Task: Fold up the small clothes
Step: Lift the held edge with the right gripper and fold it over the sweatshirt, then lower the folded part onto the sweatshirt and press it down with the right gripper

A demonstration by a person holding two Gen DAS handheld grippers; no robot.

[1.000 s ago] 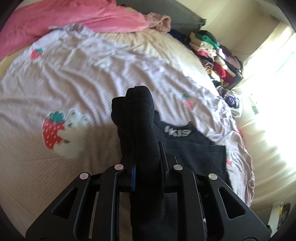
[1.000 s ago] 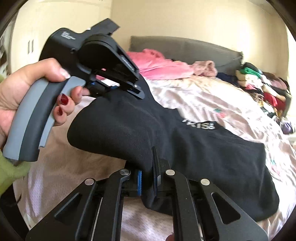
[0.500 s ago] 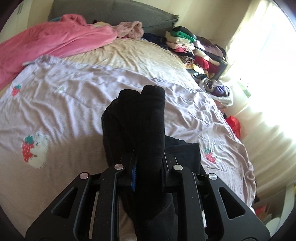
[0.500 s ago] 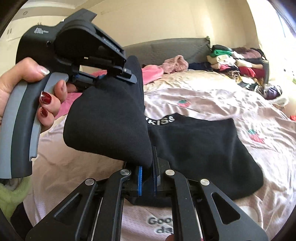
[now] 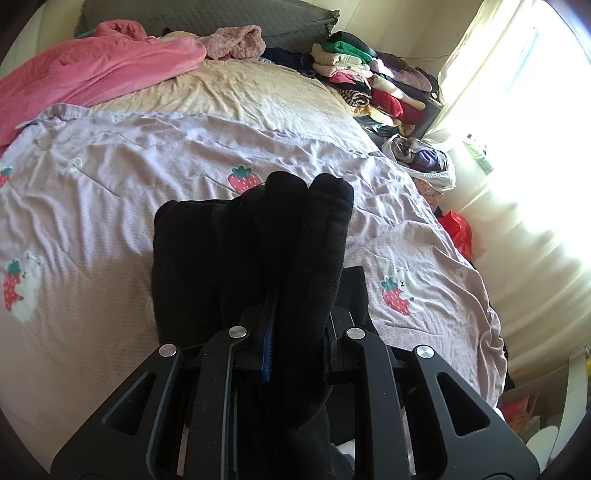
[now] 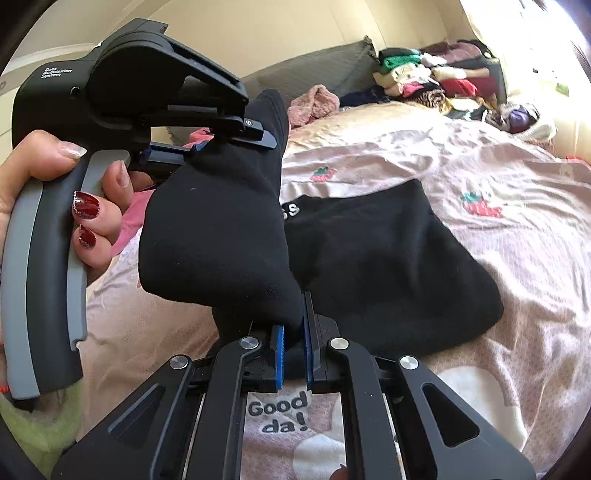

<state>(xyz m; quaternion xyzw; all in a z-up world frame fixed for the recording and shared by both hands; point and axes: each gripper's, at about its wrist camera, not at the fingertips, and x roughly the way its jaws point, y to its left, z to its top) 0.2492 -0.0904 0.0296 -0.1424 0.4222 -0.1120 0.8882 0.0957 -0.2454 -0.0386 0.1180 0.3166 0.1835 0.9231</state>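
Note:
A small black top (image 6: 388, 258) with white lettering at its neck lies on the lilac strawberry-print bed cover (image 5: 92, 184). One side of it is lifted and doubled over the flat part. My left gripper (image 5: 295, 332) is shut on that raised cloth (image 5: 288, 236), which bulges up over its fingertips and hides them. In the right wrist view the left gripper (image 6: 207, 147) sits upper left, held by a hand (image 6: 103, 206) with red nails. My right gripper (image 6: 293, 343) is shut on the lower end of the same raised fold, between its blue pads (image 6: 277, 354).
A pink blanket (image 5: 85, 70) and a grey headboard cushion (image 5: 207, 14) lie at the bed's head. Stacked clothes (image 5: 369, 81) and a white bag of laundry (image 5: 421, 158) stand at the far right by a bright curtained window (image 5: 535, 147). A red bag (image 5: 458, 229) sits beside the bed.
Both grippers have carried the raised side of the black top rightward over its flat part, and the lettering is now mostly covered. Both views have swung toward the window.

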